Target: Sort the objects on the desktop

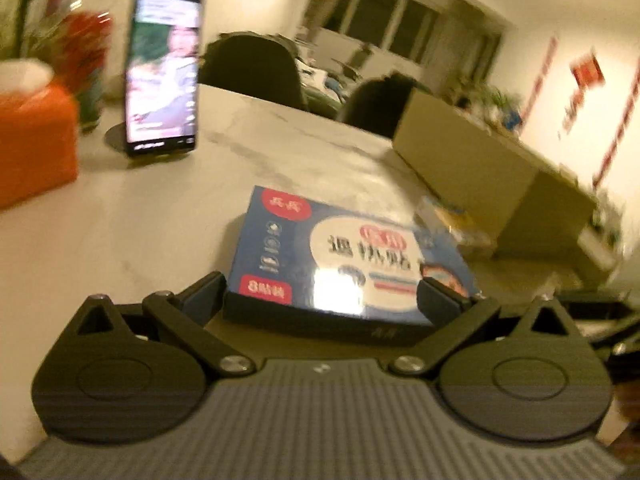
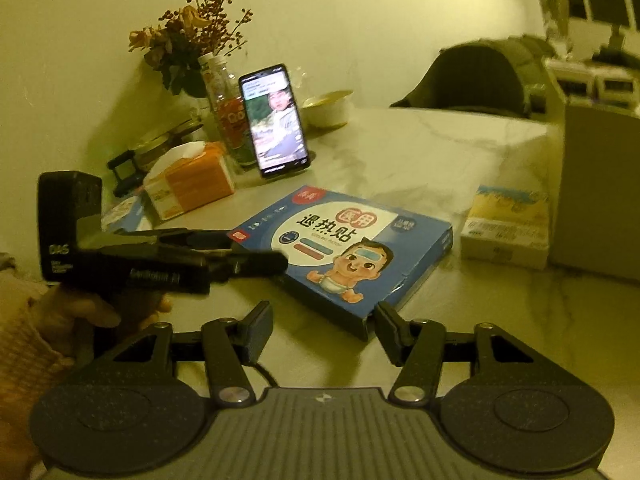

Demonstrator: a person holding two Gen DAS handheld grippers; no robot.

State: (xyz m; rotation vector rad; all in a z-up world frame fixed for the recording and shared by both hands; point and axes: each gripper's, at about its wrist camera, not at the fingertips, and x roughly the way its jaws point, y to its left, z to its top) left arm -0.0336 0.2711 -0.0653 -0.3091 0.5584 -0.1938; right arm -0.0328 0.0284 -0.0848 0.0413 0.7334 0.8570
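A flat blue box of fever patches (image 1: pixel 344 256) lies on the white marble table (image 1: pixel 160 232). My left gripper (image 1: pixel 324 296) has its fingers on either side of the box's near end, closed against it. In the right wrist view the same blue box (image 2: pixel 344 248) lies ahead, and the left gripper (image 2: pixel 256 258) reaches its left edge from the side. My right gripper (image 2: pixel 324 332) is open and empty, just in front of the box's near corner. A small yellow box (image 2: pixel 506 220) lies to the right of the blue box.
A lit phone (image 2: pixel 276 120) stands upright at the back, beside an orange tissue box (image 2: pixel 192 182), a bottle (image 2: pixel 228 112) and a vase of dried flowers (image 2: pixel 188 36). A white bowl (image 2: pixel 326 108) sits behind. A cardboard box (image 1: pixel 472 160) stands at the right. Chairs (image 1: pixel 256 68) line the far edge.
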